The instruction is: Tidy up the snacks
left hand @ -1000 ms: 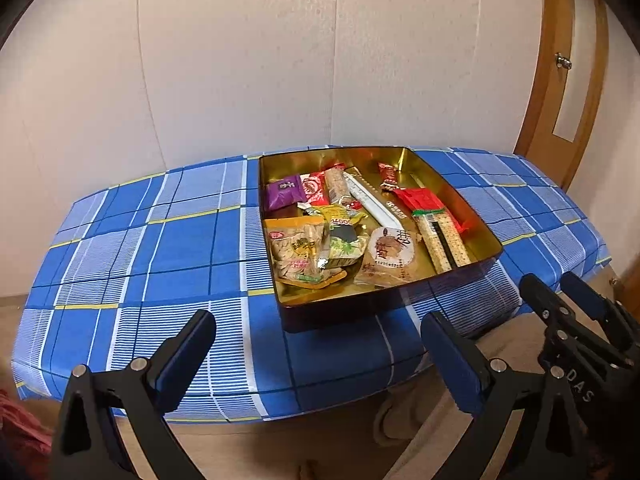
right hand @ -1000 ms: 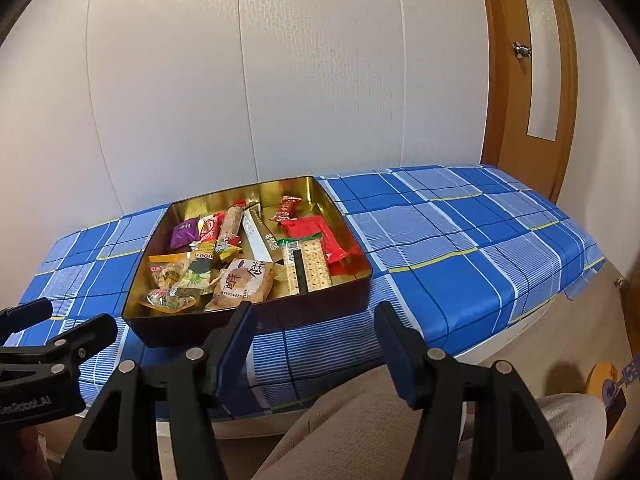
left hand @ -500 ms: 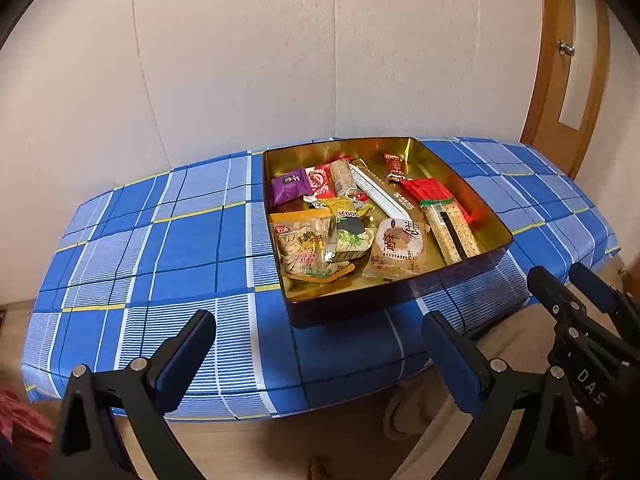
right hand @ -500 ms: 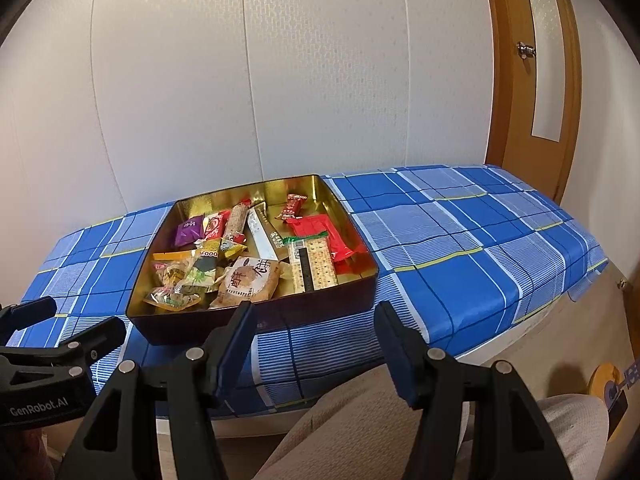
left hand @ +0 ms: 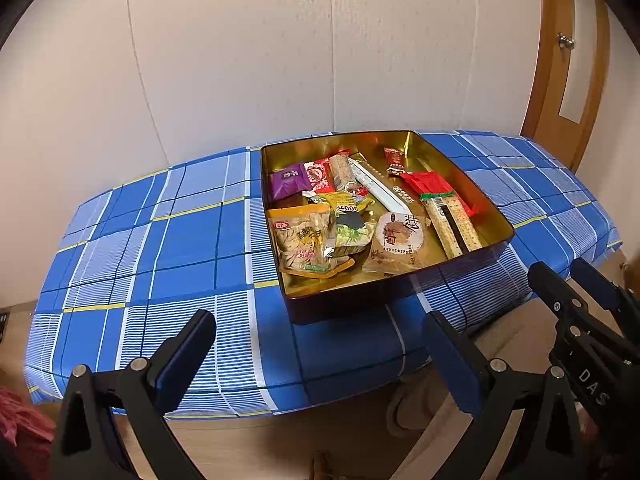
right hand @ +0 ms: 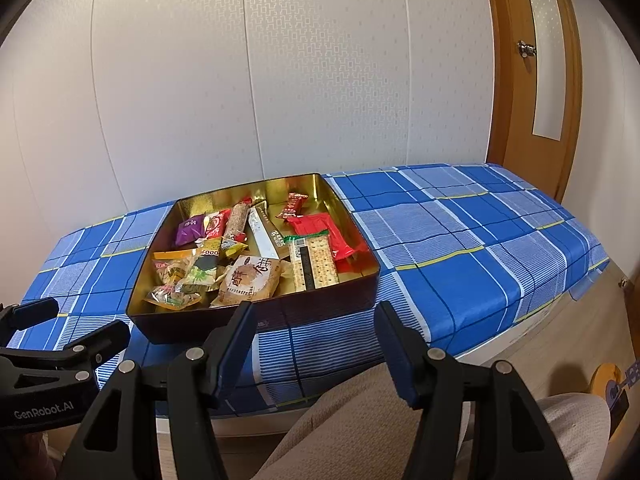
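- Left wrist view: my left gripper (left hand: pixel 320 354) hangs over the near edge of the blue plaid cloth (left hand: pixel 160 264), its two blue-padded fingers (left hand: pixel 186 356) spread wide with nothing between them.
- The gold tin (left hand: pixel 448 160) sits on the cloth ahead and a little to the right, well apart from the fingertips, with dark outer walls and a shiny gold inside.
- All the snacks lie inside the tin: a purple packet (left hand: pixel 287 180) at the far left, a red-and-white packet (left hand: pixel 318 176) beside it, and a long white stick pack (left hand: pixel 382 190) running diagonally through the middle.
- Nearer me lie an orange-edged nut bag (left hand: pixel 302 240), a round pastry pack (left hand: pixel 400 236) and a long cracker sleeve (left hand: pixel 452 224), which partly covers a red wrapper (left hand: pixel 430 182).
- My right gripper (left hand: pixel 576 280) shows at the right edge, off the cloth, fingers apart.
- Right wrist view: the right gripper (right hand: pixel 316 344) hovers at the near edge of the cloth (right hand: pixel 460 248), fingers (right hand: pixel 236 344) roughly half spread and holding nothing; a trouser leg (right hand: pixel 360 420) lies beneath them.
- The tin (right hand: pixel 352 220) lies just beyond the left fingertip, not touching it.
- The pastry pack (right hand: pixel 248 280) and cracker sleeve (right hand: pixel 314 260) lie against the near wall.
- The left gripper (right hand: pixel 68 320) pokes in at lower left, empty.
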A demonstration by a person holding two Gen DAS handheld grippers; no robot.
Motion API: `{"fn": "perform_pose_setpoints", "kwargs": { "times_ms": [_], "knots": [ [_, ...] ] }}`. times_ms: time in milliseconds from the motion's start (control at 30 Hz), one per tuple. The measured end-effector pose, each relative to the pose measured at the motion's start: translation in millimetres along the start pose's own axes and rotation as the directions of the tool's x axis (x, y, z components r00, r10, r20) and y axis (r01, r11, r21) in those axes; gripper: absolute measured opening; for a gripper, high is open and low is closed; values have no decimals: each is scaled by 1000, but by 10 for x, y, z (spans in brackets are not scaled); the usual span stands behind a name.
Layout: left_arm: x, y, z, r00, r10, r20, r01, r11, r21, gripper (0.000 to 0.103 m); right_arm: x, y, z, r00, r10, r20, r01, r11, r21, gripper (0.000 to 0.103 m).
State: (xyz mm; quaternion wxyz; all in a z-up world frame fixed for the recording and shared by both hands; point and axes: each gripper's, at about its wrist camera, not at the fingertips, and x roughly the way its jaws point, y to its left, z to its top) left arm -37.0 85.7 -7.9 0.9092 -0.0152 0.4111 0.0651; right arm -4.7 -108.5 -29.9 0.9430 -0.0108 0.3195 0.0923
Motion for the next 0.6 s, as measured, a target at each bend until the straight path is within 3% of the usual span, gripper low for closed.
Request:
{"fn": "perform_pose_setpoints", "kwargs": {
  "times_ms": [467, 600],
  "knots": [
    [-7, -9, 6, 999, -36, -6, 35, 999, -19, 103, 14, -5, -21, 1000, 8, -4, -8, 1000, 9, 62],
    [-8, -44, 0, 1000, -14, 3, 14, 1000, -2, 102, 20, -14, -29, 1000, 15, -2, -15, 1000, 17, 62]
  ]
}}
